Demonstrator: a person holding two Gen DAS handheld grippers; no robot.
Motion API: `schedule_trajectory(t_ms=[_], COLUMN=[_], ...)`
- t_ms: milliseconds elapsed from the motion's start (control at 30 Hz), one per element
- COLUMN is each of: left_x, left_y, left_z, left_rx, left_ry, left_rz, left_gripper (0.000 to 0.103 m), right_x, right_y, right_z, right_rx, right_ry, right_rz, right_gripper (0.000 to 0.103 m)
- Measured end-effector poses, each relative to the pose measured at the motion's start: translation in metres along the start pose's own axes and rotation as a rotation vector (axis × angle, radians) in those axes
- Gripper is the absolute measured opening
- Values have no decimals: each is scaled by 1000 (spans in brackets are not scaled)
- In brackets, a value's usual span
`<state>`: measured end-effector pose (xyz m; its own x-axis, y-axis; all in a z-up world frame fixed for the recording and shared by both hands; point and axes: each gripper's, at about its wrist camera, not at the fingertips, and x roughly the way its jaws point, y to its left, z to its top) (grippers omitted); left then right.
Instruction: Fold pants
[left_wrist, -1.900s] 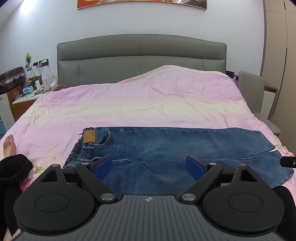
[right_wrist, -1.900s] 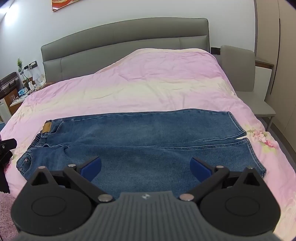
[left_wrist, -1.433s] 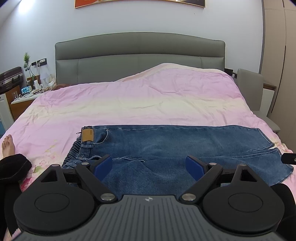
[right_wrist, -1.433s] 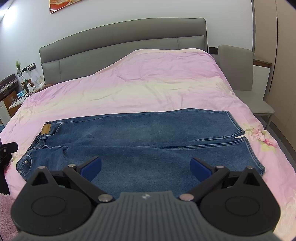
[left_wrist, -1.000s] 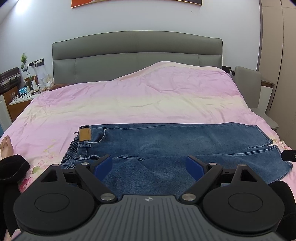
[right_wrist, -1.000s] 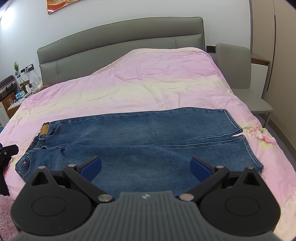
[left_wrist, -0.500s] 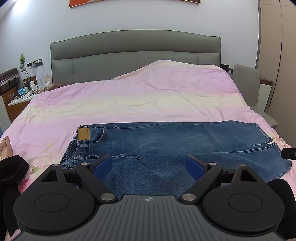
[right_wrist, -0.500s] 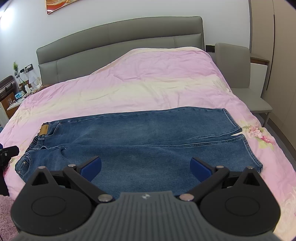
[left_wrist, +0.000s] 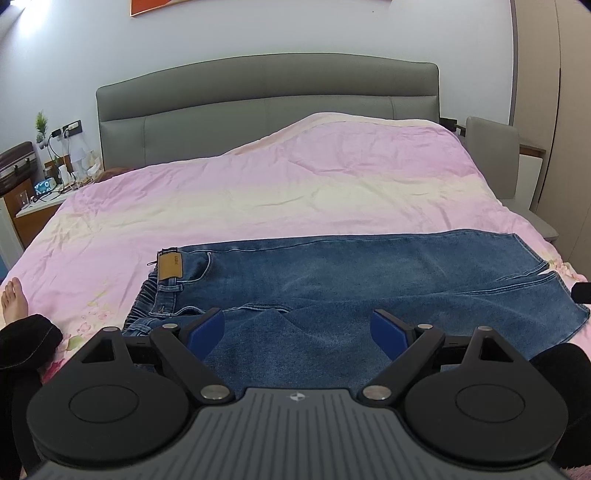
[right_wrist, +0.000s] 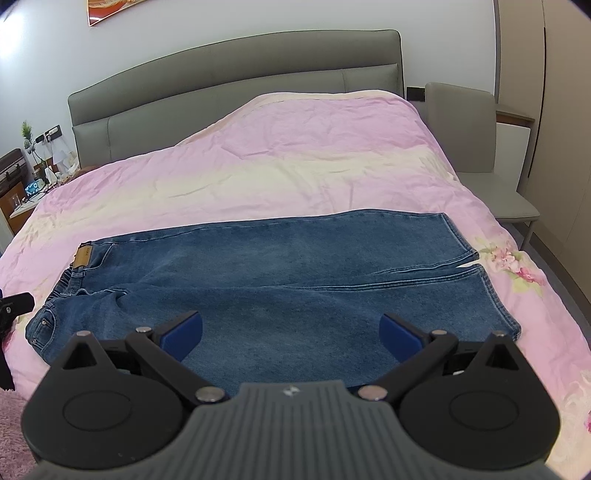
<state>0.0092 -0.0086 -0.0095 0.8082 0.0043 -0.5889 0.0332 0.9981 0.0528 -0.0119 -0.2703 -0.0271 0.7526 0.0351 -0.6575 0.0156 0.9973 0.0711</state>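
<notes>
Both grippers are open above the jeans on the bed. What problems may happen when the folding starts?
1. The jeans lie on a soft, wrinkled pink duvet; the open right gripper or left gripper may pinch the cover together with the denim.
2. The near leg hem lies close to the bed's edge, so a pull might drag it off.

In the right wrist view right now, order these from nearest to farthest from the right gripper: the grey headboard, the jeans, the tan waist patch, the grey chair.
1. Jeans, directly ahead of the open right gripper.
2. Tan waist patch, far left on the waistband.
3. Grey chair, right of the bed.
4. Grey headboard, at the far wall.
</notes>
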Motion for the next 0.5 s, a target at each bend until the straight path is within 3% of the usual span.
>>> schedule_trajectory(t_ms=[167, 333, 500], left_x=[10, 22, 37], left_y=[8, 18, 28], left_z=[-3, -13, -30], left_rx=[85, 201, 381], left_ry=[19, 50, 78], left_rz=[20, -14, -17], left_gripper=[103, 103, 98], right_x=[9, 25, 43], right_y=[-10, -25, -55], right_z=[-2, -5, -8], right_rx=[-30, -101, -187], right_ry=[6, 1, -13], right_rz=[-43, -74, -91], right_gripper=[98, 98, 98])
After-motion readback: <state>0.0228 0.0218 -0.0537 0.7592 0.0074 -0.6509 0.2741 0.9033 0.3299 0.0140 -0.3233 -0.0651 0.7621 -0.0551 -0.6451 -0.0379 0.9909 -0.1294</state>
